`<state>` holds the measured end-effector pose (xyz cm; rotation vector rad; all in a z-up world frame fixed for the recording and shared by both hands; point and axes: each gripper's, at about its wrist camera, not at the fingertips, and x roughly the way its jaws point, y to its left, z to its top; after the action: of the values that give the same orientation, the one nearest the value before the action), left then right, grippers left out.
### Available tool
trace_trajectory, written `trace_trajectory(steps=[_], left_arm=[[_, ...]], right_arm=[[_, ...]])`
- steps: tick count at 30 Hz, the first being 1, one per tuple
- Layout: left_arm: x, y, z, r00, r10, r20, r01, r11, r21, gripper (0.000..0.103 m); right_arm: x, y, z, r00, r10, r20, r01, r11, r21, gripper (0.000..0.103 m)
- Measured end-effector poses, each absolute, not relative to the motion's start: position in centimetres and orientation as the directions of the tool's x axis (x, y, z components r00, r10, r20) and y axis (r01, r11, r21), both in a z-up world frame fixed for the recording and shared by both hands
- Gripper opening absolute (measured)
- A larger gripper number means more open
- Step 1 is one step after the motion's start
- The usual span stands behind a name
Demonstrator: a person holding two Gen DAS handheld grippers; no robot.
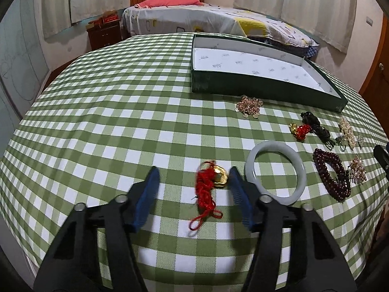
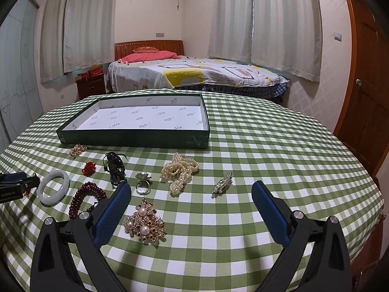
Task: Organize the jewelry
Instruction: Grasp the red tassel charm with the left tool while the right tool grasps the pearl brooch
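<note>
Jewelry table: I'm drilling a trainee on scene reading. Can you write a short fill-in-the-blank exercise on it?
1. The green box holds ____ jewelry.
2. Between the left gripper fingers lies a ____ cord knot with a gold charm.
3. Right of that charm lies a pale ____.
4. The pearl strand lies on the ____ cloth.

Answers: no; red; bangle; checked

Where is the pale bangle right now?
Left wrist view: the bangle lies on the tablecloth, right of the left gripper, between red tassel charm and dark bead bracelet.

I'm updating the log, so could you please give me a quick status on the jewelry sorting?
Left gripper open around red-cord gold charm, no grip. Right gripper open over gold pearl brooch. Green box empty. Nothing in the way.
</note>
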<state>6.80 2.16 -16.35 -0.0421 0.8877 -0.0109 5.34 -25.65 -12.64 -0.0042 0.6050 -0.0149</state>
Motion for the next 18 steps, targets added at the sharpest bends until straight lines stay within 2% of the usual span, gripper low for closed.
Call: trace_trajectory(steps=[1,5,18], left_arm=[[6.78,2.17,-16.33,0.632,-0.029,-0.774,-0.007,0.999,-0.043,0.047],[6.79,2.04,-16.29,0.635,-0.048,-0.771,0.011,0.998,-0.054,0.026],[6.69,2.0,-15.9,0.65,-0.071,-0.756,0.023,0.997,-0.074,0.021]], right_arm=[[5.36,-25.64,-12.71,0.821,-0.015,-0.571,0.012,1.0,-0.009,0.097],[5.38,-25.67,-12.74,0.819,-0.015,-0.574,0.015,1.0,-0.006,0.097],[5.63,-25.77,-13.32,0.799,0.013,-0.602,-0.004,1.0,0.016,0.097]])
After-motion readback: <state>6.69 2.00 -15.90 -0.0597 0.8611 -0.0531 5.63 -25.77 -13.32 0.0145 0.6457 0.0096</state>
